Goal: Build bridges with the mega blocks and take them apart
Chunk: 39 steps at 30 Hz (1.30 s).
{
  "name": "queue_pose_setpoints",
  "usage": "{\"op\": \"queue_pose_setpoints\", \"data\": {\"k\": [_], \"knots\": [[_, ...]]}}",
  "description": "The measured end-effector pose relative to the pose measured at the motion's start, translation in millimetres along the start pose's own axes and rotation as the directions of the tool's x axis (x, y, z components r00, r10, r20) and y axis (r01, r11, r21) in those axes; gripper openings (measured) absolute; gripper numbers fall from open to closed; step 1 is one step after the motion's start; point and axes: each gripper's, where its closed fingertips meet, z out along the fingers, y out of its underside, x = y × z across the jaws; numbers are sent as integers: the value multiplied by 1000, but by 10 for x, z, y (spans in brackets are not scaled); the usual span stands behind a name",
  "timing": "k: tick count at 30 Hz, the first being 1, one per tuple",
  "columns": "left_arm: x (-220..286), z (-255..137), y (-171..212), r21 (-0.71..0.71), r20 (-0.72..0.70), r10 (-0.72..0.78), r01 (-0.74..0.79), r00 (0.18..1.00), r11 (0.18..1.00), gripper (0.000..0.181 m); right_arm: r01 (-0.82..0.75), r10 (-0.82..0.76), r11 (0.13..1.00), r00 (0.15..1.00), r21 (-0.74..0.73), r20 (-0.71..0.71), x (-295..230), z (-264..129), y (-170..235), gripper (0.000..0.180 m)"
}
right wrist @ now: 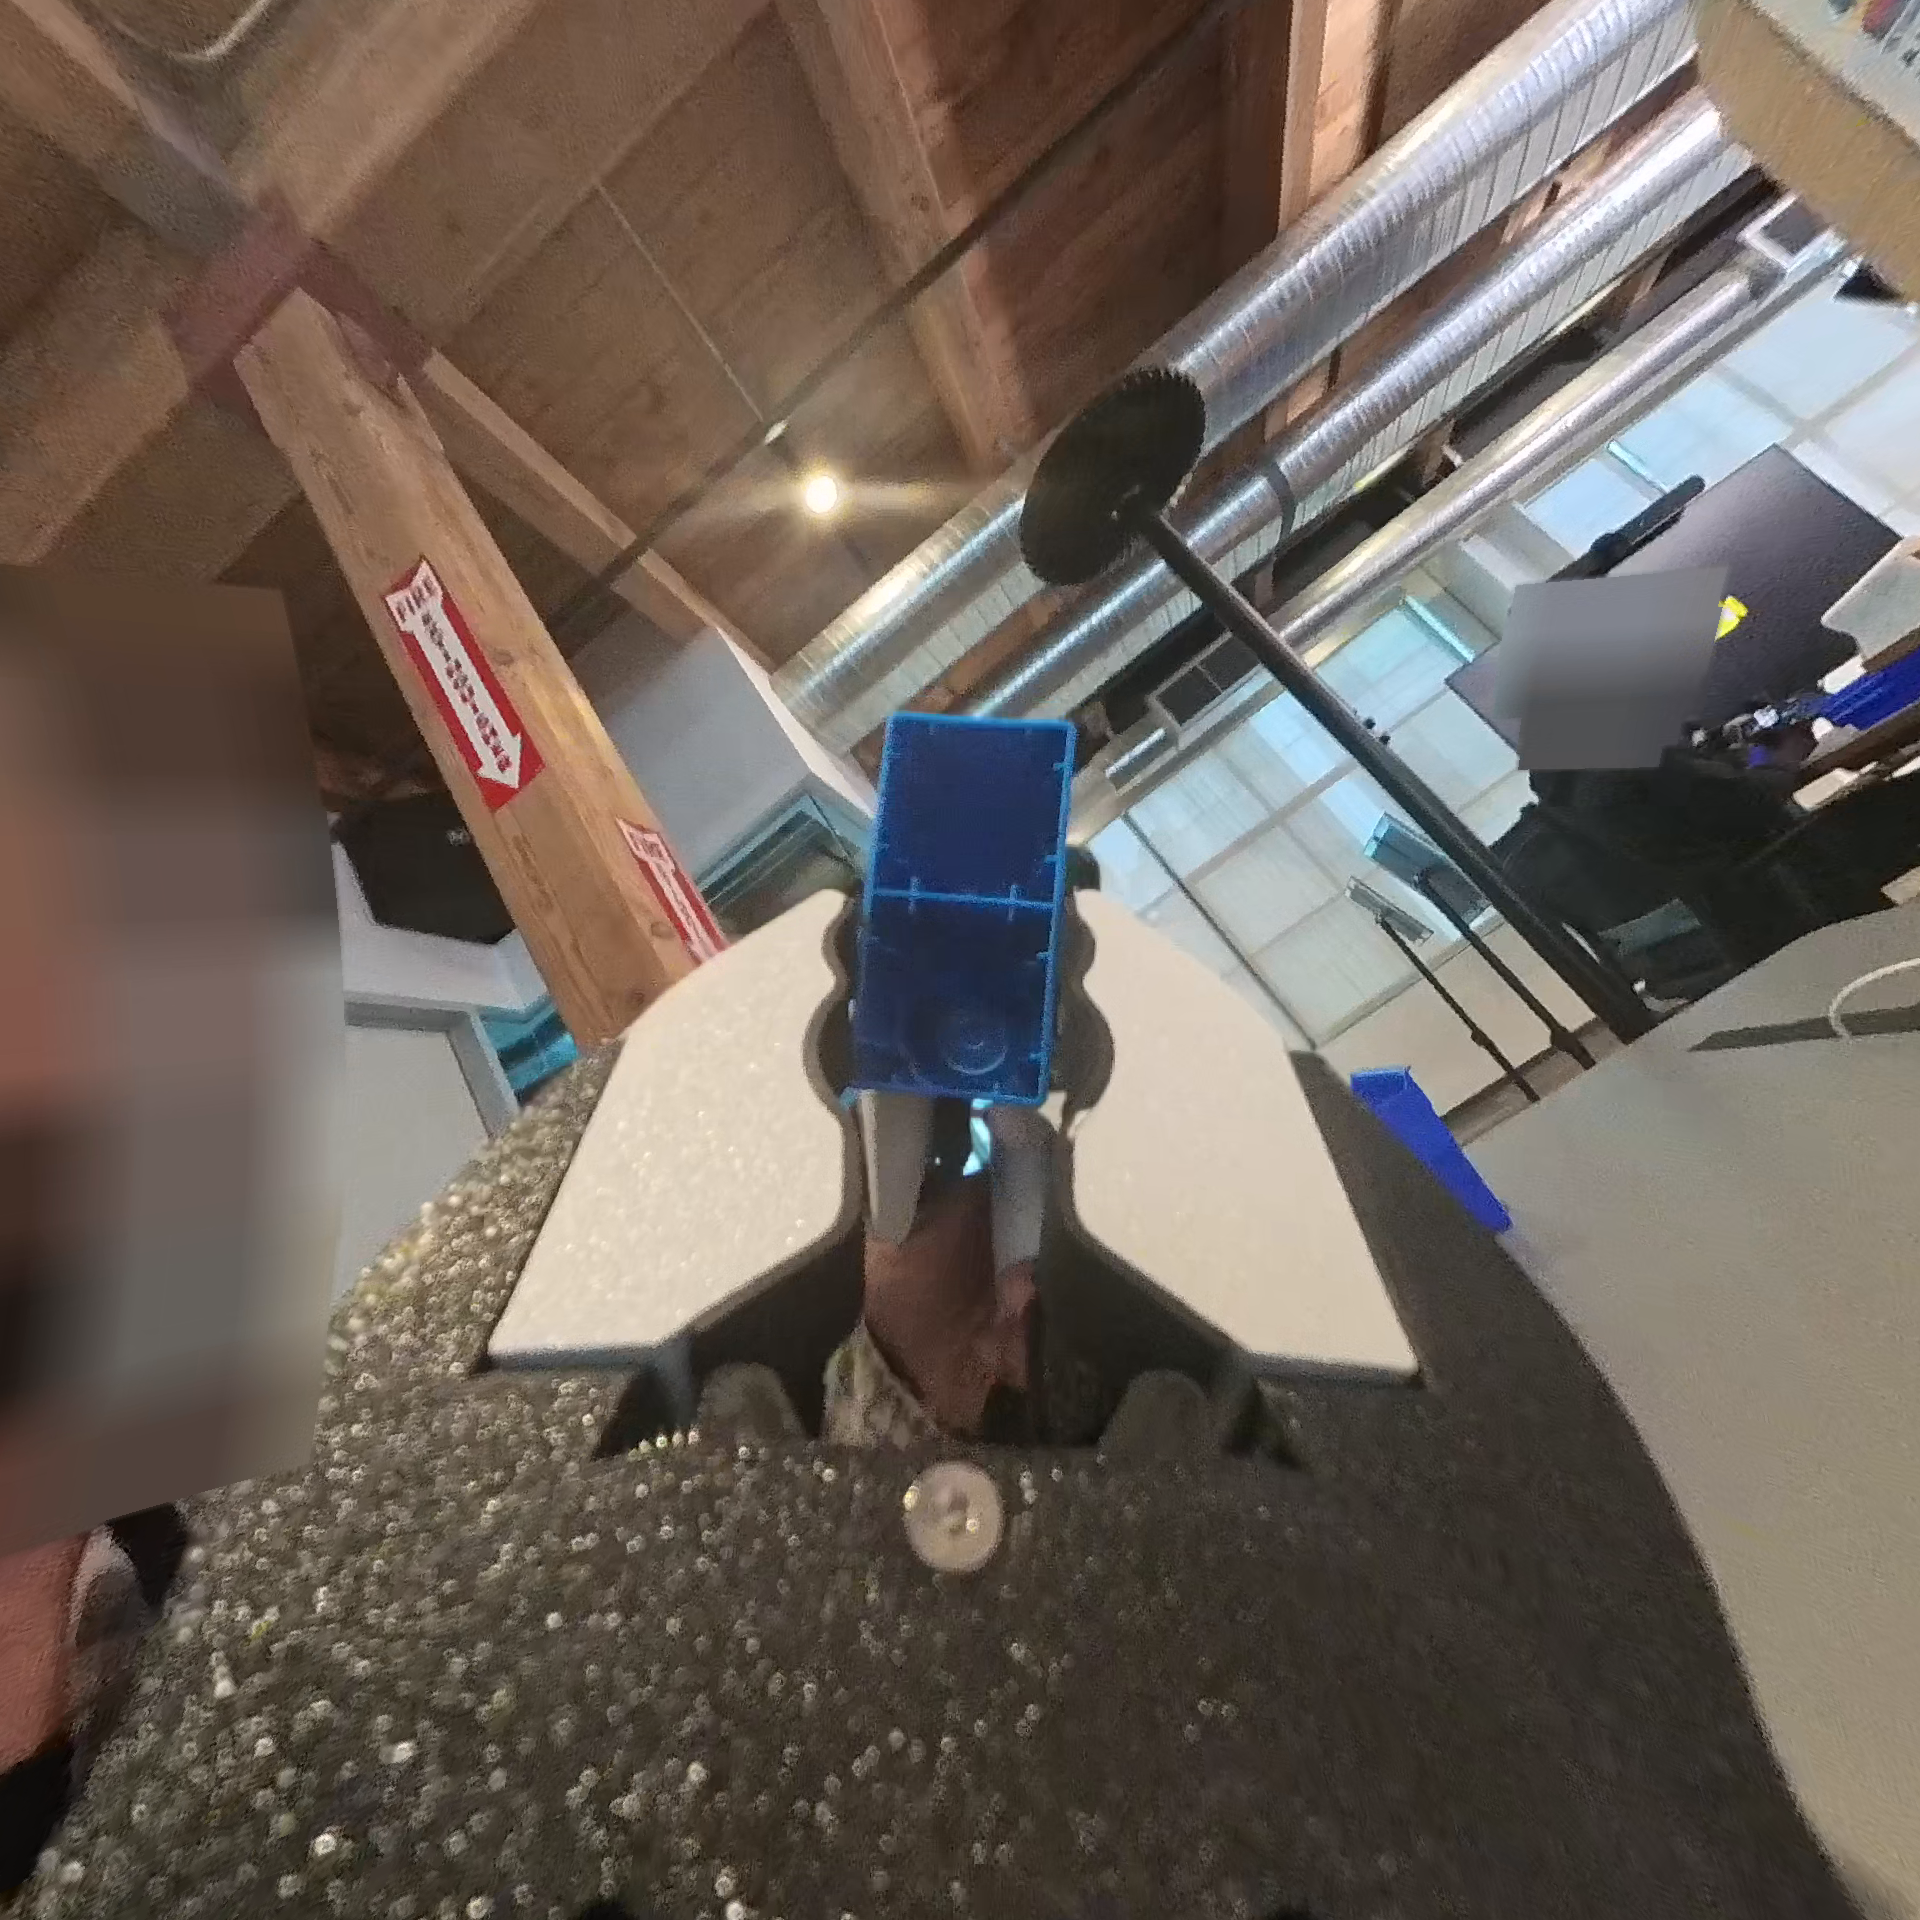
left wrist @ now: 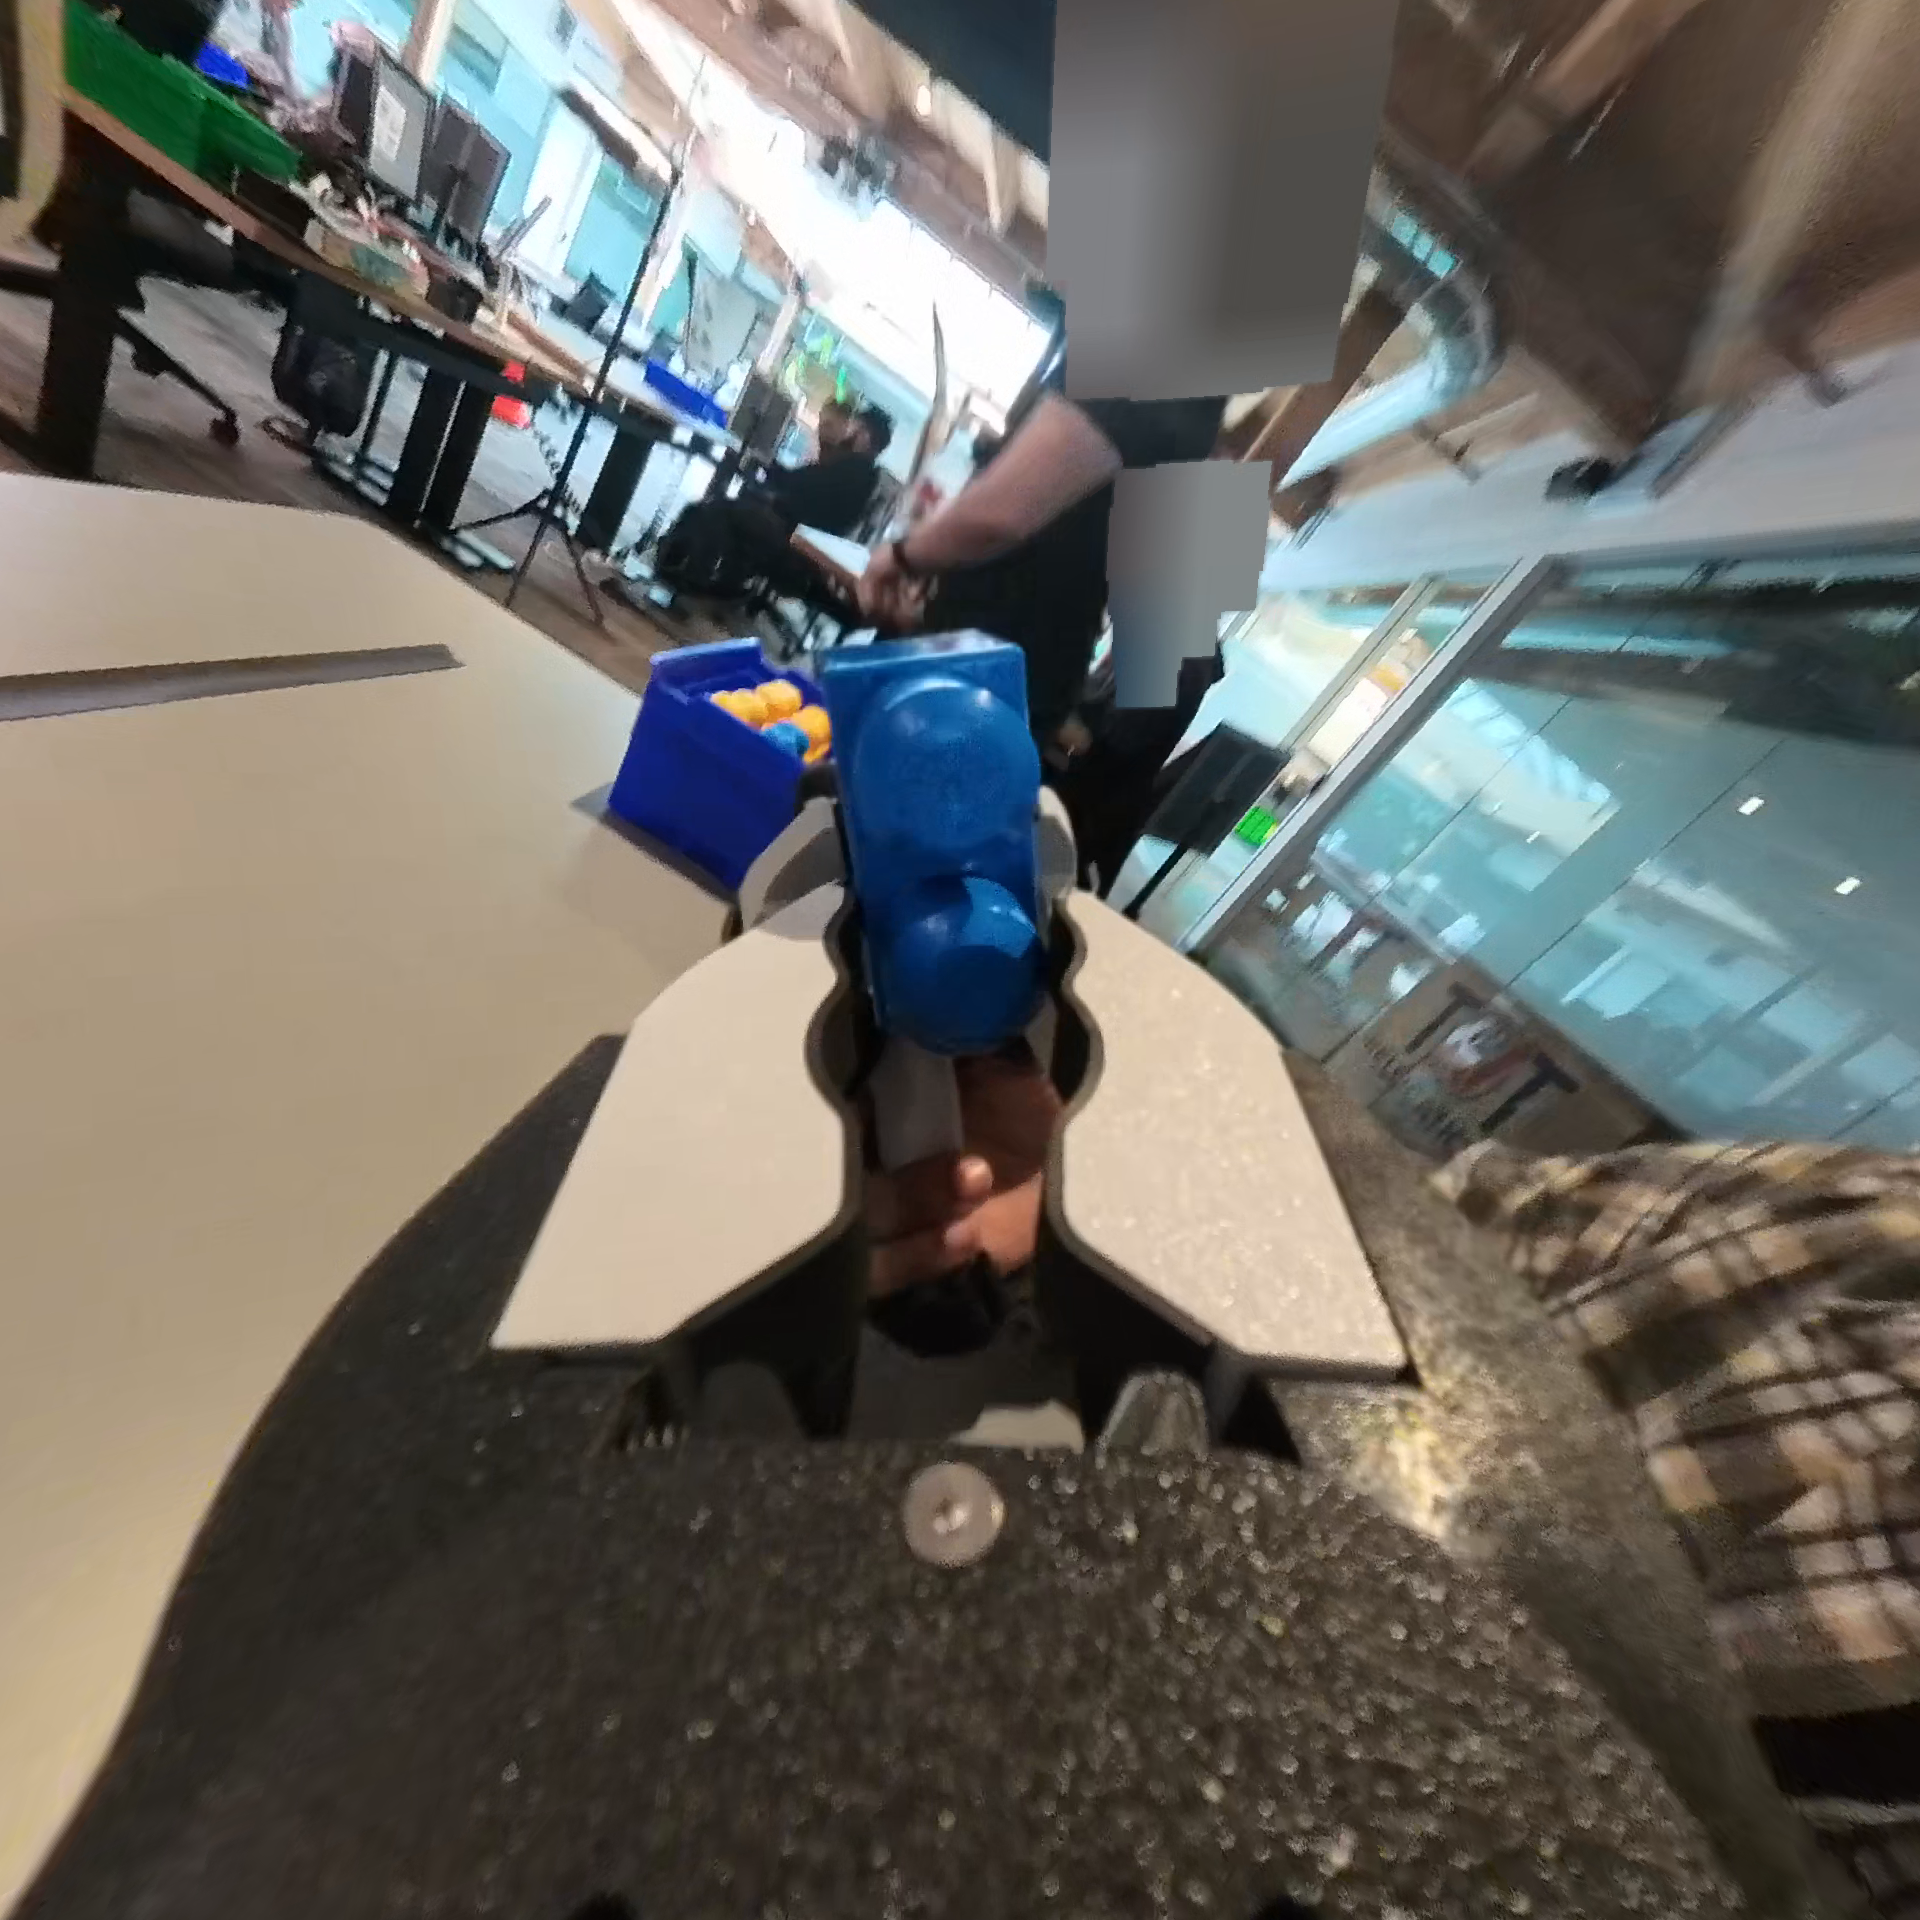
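My left gripper [left wrist: 951,925] is shut on a blue two-stud mega block [left wrist: 940,831], held in the air with its studs facing the camera. My right gripper [right wrist: 961,935] is shut on a blue block [right wrist: 961,914] whose hollow underside faces the camera. Grey fingers [left wrist: 790,883] of the other gripper show just behind the block in the left wrist view, so the two grippers meet nose to nose. I cannot tell whether they hold one block or two joined ones. A hand shows through the gap in both views.
A blue bin [left wrist: 696,769] with orange and yellow blocks [left wrist: 774,707] stands at the far edge of the beige table [left wrist: 260,935]; its rim shows in the right wrist view [right wrist: 1429,1143]. A person [left wrist: 1039,540] stands behind the table. A black stand pole [right wrist: 1351,727] rises at right. Less than 4 cm separates the two grippers' tips.
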Motion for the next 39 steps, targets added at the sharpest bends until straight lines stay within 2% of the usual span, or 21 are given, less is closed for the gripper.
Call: {"op": "queue_pose_setpoints", "data": {"k": [3,4,7,8,10,13,16,18,23,26,32,36,39], "knots": [[30,-66,9,-100,20,72,-69,997,993,34,45,-48,992,999,-119,-23,-12,-79,53,37],[31,-105,-9,-134,30,99,-94,995,987,34,70,-79,986,995,-154,-52,7,-127,27,43],[-22,-227,-9,-287,65,196,-170,979,943,33,189,-243,916,963,-355,-115,41,-283,-103,55],[-57,-266,24,-360,73,230,-189,971,914,33,253,-335,858,935,-447,-114,42,-324,-151,55],[-114,-325,111,-498,68,283,-214,957,841,33,367,-514,672,856,-643,-49,32,-384,-191,52],[-139,-345,235,-644,23,309,-222,951,732,34,432,-613,393,781,-812,119,-9,-386,-144,49],[-117,-300,346,-724,-24,317,-235,948,648,34,458,-588,261,773,-850,237,-52,-286,-46,45],[-98,-256,409,-753,-46,328,-248,944,609,34,458,-557,214,783,-863,277,-39,-230,50,43],[-36,-185,494,-772,-86,338,-277,937,572,33,389,-433,171,855,-905,286,3,-231,349,47],[-47,-191,510,-778,-88,346,-282,934,562,33,354,-357,176,893,-918,276,-31,-263,457,34],[-83,-205,518,-764,-81,348,-282,934,581,33,362,-389,165,878,-917,277,13,-307,501,34],[-83,-196,423,-701,-65,351,-293,934,650,33,415,-445,263,853,-871,273,23,-278,439,31],[-112,-261,371,-664,-37,341,-278,939,694,47,426,-476,372,850,-825,225,90,-295,379,30]]}}
